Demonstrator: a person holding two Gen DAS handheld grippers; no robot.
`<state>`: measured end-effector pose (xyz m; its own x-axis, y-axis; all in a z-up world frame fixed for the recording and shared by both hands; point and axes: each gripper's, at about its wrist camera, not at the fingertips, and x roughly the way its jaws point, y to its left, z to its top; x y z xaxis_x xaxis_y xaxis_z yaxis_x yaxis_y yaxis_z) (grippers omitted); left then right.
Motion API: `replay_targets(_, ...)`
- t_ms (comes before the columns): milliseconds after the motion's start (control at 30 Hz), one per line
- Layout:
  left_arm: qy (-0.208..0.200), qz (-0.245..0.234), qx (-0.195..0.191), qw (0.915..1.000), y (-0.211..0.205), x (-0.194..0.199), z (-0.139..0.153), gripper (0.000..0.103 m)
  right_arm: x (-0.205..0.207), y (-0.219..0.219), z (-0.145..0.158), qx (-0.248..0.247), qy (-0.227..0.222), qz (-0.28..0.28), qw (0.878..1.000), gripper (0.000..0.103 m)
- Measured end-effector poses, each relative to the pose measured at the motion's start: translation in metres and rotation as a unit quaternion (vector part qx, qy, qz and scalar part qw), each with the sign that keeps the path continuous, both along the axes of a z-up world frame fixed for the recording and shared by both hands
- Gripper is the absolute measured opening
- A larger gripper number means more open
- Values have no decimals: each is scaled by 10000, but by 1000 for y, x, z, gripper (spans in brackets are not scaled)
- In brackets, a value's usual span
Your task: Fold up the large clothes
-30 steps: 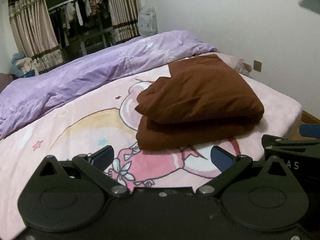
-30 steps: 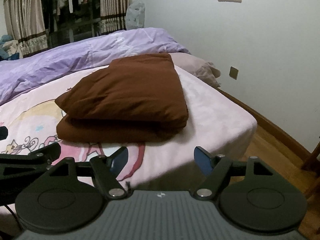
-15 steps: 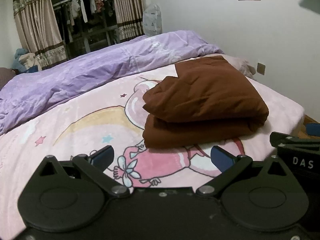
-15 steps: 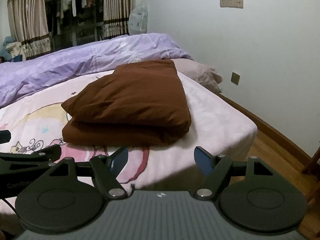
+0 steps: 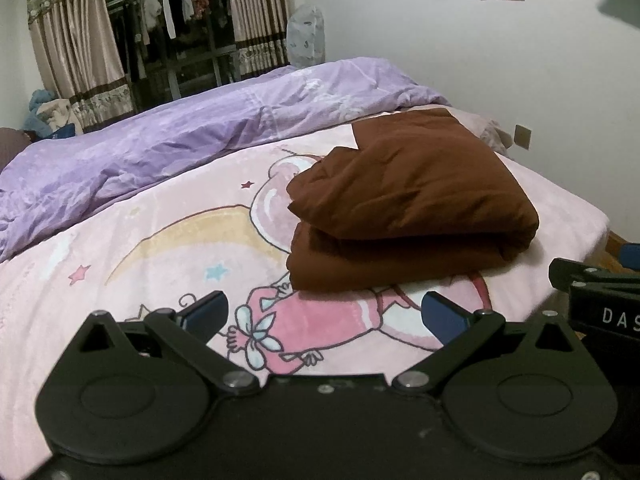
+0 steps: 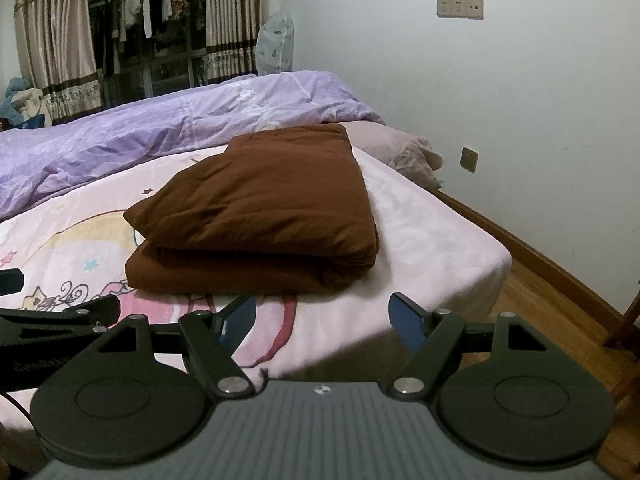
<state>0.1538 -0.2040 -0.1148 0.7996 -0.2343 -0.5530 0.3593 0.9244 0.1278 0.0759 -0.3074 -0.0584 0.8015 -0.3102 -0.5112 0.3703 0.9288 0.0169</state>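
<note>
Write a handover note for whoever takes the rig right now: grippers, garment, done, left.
Left hand-held gripper: open, empty, short of the cloth.
Right hand-held gripper: open, empty, also short of it.
Large brown fabric garment: folded into a thick stacked bundle on the pink cartoon-print blanket, near the bed corner, beside the crumpled purple duvet.
Done: the folds appear finished; the edges are roughly aligned.
Left: probably nothing beyond a tidy-up; check the looser left edge of the top layer.

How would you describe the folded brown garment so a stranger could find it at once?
Start at the bed with the pink cartoon sheet. Near its corner by the wall lies the brown garment, folded double. It is the only dark thing there; the quilt behind is lilac.
</note>
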Motion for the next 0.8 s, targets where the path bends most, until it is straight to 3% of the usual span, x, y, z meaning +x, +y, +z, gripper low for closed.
replay_targets(800, -174, 1, -31, 9998, 6, -9, 3, 103, -2, 2, 2, -37, -24, 71, 10000, 90)
